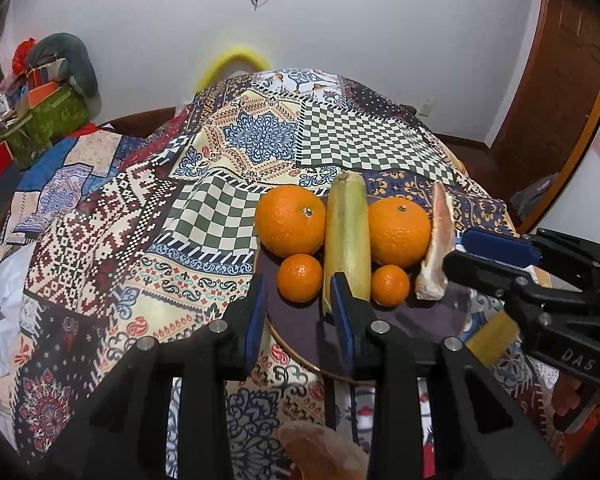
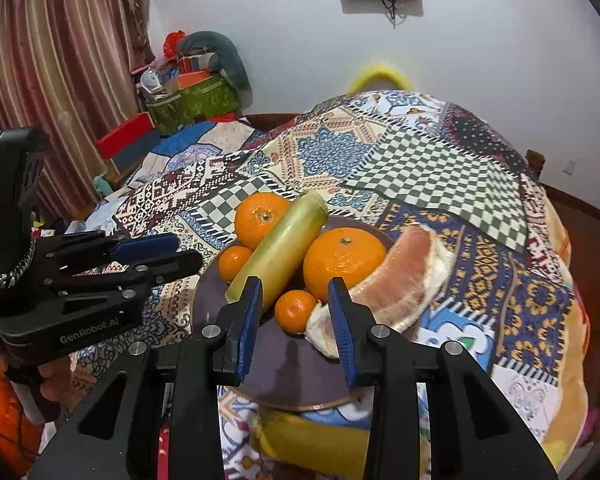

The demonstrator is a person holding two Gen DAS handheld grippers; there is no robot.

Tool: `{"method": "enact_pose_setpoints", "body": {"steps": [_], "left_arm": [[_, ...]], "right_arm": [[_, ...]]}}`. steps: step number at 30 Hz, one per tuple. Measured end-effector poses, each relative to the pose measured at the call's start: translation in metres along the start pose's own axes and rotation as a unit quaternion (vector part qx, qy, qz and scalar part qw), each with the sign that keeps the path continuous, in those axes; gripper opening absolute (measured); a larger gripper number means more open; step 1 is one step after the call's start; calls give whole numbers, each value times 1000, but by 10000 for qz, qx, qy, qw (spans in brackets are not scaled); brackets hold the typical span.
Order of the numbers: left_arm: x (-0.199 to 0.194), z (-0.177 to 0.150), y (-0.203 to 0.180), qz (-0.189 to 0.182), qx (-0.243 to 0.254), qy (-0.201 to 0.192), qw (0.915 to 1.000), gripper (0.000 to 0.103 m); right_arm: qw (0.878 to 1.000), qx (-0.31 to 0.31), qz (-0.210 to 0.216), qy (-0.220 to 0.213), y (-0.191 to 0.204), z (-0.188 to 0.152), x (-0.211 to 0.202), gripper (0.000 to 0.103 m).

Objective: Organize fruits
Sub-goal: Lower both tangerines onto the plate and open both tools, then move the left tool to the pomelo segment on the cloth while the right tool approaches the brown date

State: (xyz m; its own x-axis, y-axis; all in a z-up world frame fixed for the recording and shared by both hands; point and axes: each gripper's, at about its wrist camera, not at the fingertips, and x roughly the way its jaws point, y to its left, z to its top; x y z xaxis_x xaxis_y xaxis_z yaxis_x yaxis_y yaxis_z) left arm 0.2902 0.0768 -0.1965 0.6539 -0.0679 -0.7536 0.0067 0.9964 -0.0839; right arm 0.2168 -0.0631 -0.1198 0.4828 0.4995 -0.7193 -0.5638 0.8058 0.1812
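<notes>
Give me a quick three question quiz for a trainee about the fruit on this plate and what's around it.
1. How many round orange fruits lie on the plate?
2. True or false: the pale green stalk lies between the two large oranges.
3. What is under the plate? A: a patchwork patterned cloth. B: a plain white sheet. C: bare wood.

Key: 1. Four, namely the two large oranges and two small ones. 2. True. 3. A.
</notes>
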Motion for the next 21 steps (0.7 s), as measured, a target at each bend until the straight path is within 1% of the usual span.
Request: {"method": "enact_pose_setpoints", "body": {"steps": [7,12,15,20,21], "left_arm": [[-26,-12,-8,-46,-1,-36,10000,32],[-38,-27,-17,-76,58,50,9999,32],[-42,-39,-20,-83,59,142,9998,33],[-41,-60,-21,-100,16,417,9991,34],[-41,-63,-21,-90,15,446,9990,36]], "right_arm": [[9997,86,-216,0,-8,-13,-27,32],[9993,153,-308,148,-11,-32,-39,34],[9989,178,-319,289,-9,-47,-41,34],[9978,263,-265,541,-8,-69,-38,34],[9976,287,-243,586,-8,-73,-38,34]]}}
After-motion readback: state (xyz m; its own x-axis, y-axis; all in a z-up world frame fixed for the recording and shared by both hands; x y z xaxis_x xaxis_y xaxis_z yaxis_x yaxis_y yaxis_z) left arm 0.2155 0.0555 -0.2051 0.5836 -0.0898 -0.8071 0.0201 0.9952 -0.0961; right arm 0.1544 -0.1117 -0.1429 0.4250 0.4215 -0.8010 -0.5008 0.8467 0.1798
